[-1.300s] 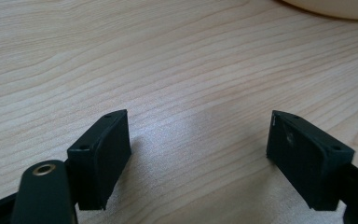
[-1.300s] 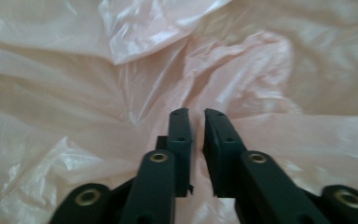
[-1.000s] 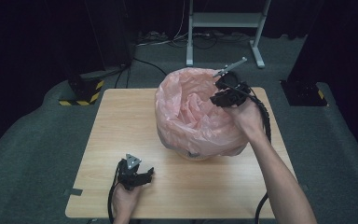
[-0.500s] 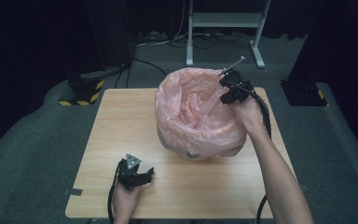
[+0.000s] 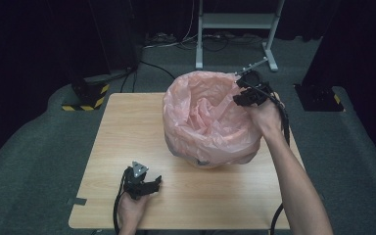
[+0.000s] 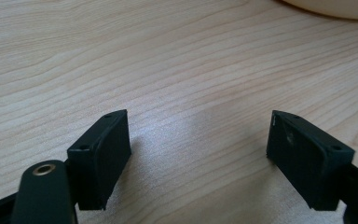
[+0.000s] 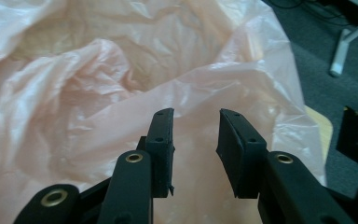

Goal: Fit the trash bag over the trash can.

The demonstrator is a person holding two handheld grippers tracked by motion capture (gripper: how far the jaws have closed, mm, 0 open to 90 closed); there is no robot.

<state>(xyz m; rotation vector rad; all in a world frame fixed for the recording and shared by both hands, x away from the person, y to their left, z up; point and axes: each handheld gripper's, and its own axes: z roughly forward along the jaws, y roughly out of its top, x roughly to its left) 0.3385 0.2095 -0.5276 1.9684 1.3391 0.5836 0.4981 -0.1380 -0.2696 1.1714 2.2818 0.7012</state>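
Note:
A pink plastic bag (image 5: 210, 122) stands puffed up on the wooden table (image 5: 127, 127), its mouth open upward. My right gripper (image 5: 239, 92) is at the bag's far right rim, pointing into the mouth. Its jaws have just been opening; in the right gripper view (image 7: 196, 140) they stand apart with the pink film (image 7: 98, 93) just beyond them and nothing pressed between the pads. My left gripper (image 5: 152, 183) rests on the table near the front left, open, with bare wood between its fingers (image 6: 198, 149).
A metal stand (image 5: 235, 24) and cables are on the floor behind the table. A black-and-yellow block (image 5: 85, 95) sits at the back left and a black box (image 5: 318, 95) at the right. A pale rounded edge (image 6: 335, 7) shows ahead of the left gripper.
My right gripper has shifted a little to the right along the bag's rim and its jaws have opened. The left gripper has not moved.

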